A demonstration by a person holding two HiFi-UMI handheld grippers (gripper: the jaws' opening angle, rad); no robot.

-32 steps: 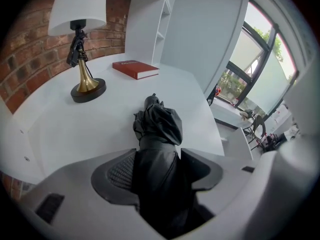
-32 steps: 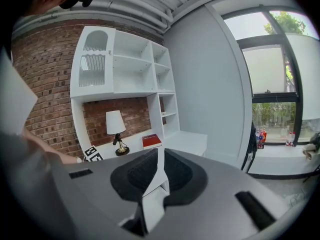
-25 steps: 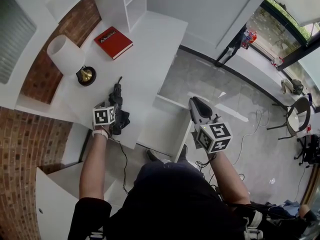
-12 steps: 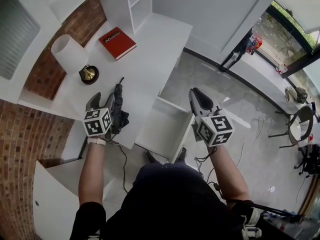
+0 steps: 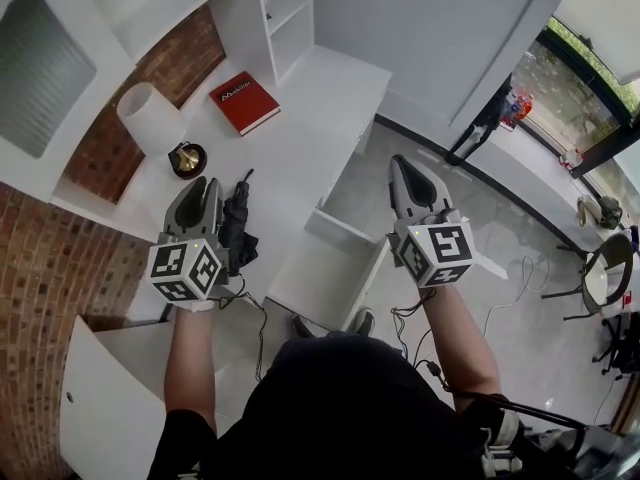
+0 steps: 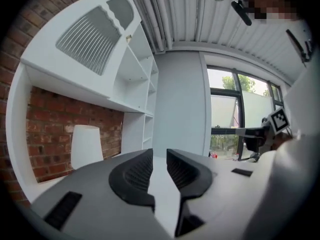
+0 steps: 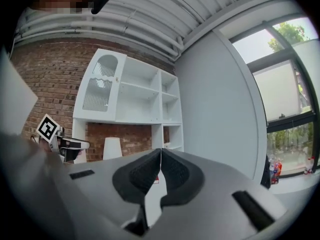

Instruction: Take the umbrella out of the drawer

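Observation:
The black folded umbrella (image 5: 238, 226) lies on the white desk (image 5: 310, 138), left of the open white drawer (image 5: 345, 231). My left gripper (image 5: 205, 184) is raised above the desk just left of the umbrella, clear of it. Its jaws have just been closing; a narrow gap remains and nothing is between them (image 6: 160, 156). My right gripper (image 5: 408, 168) hangs in the air above the drawer's right side. Its jaws have just closed and meet with nothing between them (image 7: 160, 156). The drawer's inside looks bare.
A red book (image 5: 244, 101), a white lamp shade (image 5: 150, 118) and a small brass object (image 5: 186, 158) stand on the desk's far part. White shelves (image 5: 285, 8) rise behind. A cable trails from the left gripper. Grey floor and a chair (image 5: 600, 278) lie to the right.
Both grippers have risen and tipped toward level. The left one has lifted away from the umbrella, which stays on the desk. Both pairs of jaws stand narrower than before.

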